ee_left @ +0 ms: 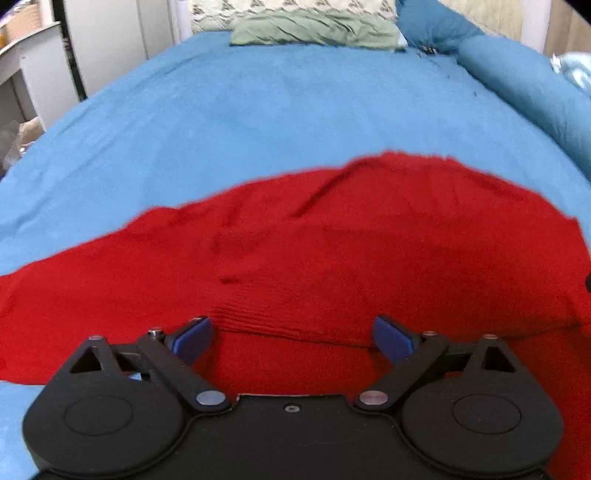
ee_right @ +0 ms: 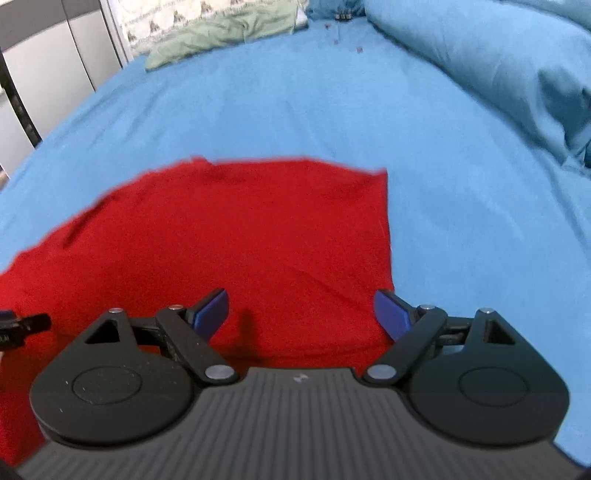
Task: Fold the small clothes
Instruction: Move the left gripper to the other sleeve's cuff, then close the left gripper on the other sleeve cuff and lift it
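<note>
A red knit garment (ee_left: pixel 332 240) lies spread on the blue bedcover (ee_left: pixel 277 110). A ribbed hem band shows just ahead of my left gripper (ee_left: pixel 293 338), which is open and empty above the cloth, blue pads wide apart. In the right wrist view the same red garment (ee_right: pixel 240 236) lies flat with its right edge straight. My right gripper (ee_right: pixel 301 314) is open and empty over the garment's near right corner. Part of the left gripper shows at the left edge of the right wrist view (ee_right: pixel 22 326).
A green folded cloth (ee_left: pixel 314 31) and a patterned pillow (ee_left: pixel 288 7) lie at the head of the bed. A rolled blue duvet (ee_left: pixel 535 92) runs along the right side. White cabinets (ee_right: pixel 55 55) stand to the left of the bed.
</note>
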`<state>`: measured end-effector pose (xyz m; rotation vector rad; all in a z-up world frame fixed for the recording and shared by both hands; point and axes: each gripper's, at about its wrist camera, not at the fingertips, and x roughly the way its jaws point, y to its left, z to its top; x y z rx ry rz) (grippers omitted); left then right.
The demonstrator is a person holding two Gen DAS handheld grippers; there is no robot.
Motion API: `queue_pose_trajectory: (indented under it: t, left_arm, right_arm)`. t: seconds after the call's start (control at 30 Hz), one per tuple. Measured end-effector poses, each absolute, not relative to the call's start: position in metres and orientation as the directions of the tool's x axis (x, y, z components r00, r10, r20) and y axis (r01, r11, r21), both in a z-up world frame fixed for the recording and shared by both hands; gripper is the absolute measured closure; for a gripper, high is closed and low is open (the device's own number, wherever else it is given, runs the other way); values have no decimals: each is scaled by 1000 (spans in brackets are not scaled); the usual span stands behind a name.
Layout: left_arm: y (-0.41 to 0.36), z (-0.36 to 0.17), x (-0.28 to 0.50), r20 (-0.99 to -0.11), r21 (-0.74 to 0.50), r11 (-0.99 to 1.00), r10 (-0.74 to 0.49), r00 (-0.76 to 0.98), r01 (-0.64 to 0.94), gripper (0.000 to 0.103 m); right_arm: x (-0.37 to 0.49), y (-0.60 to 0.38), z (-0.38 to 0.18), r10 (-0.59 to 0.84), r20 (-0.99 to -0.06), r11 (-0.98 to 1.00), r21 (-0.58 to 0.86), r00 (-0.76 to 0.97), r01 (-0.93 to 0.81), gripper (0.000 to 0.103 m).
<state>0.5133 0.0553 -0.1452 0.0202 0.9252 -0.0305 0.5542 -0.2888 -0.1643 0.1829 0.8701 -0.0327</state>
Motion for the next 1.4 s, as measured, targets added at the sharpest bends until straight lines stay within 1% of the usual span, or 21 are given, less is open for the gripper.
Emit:
queue_pose_trajectory:
  t: [0.1,0.2,0.3,0.43,0.57,0.67,0.73,0.8,0.9,0.97,1.03,1.1,1.13,1.2,1.23,1.3,1.4]
  left_arm:
    - [81,-119,504,-797,-6,999,22,603,-44,6]
    - [121,-96,494,-793,-35,989,61,606,-146,5]
    - [170,-89,483,-803,-54,968,103,588,-244,3]
    - [235,-93,469,-818,-40,926,185,545,-374,3]
    - [296,-101,453,-808,-50,882,240,538,-469,3]
    - [343,-117,445,-798,-22,830,321,510,-557,4]
    - [375,-130,439,-798,-59,796,325,507,-603,7]
    - [401,-140,437,-798,-107,766,314,514,-634,15]
    - [426,-153,440,-795,-195,729,274,541,-656,21]
    - [435,-157,443,-783,-235,708,268,561,-666,24]
    - [435,-157,446,-771,-255,699,269,577,-667,31]
    - [438,-158,452,-768,-256,699,273,580,-668,46]
    - [441,-159,454,-767,-253,697,278,578,-671,49]
    - [446,-161,455,-761,-267,678,287,581,-685,66]
    - [449,-161,454,-760,-276,663,292,581,-695,71]
    - [451,-159,451,-756,-292,646,295,584,-705,88]
    - [445,-152,453,-747,-271,657,317,584,-703,92]
  right_arm:
    - [549,-271,-127,41,-758,989,123,651,81,1]
    - [543,-249,-96,104,-760,988,151,642,19,0]
    - [543,-224,-78,154,-763,983,181,628,-22,0]
    - [546,-188,-74,219,-768,970,236,602,-53,0]
    - [550,-149,-82,265,-772,959,273,578,-75,0]
    - [551,-119,-92,274,-778,959,263,565,-104,0]
    - [553,-103,-101,274,-787,961,242,553,-132,0]
    - [556,-89,-110,272,-794,962,225,544,-153,0]
    - [560,-78,-122,270,-800,963,222,537,-154,0]
    - [563,-73,-129,264,-803,965,223,535,-142,0]
    - [564,-70,-134,259,-804,966,224,535,-130,0]
    - [566,-66,-137,253,-807,967,222,534,-122,0]
    - [567,-65,-139,252,-808,968,222,532,-121,0]
    - [570,-60,-142,248,-810,969,218,531,-119,0]
    - [570,-59,-142,246,-811,969,217,531,-118,0]
    - [571,-57,-142,242,-810,970,214,534,-115,0]
    - [571,-58,-141,238,-805,971,215,544,-107,0]
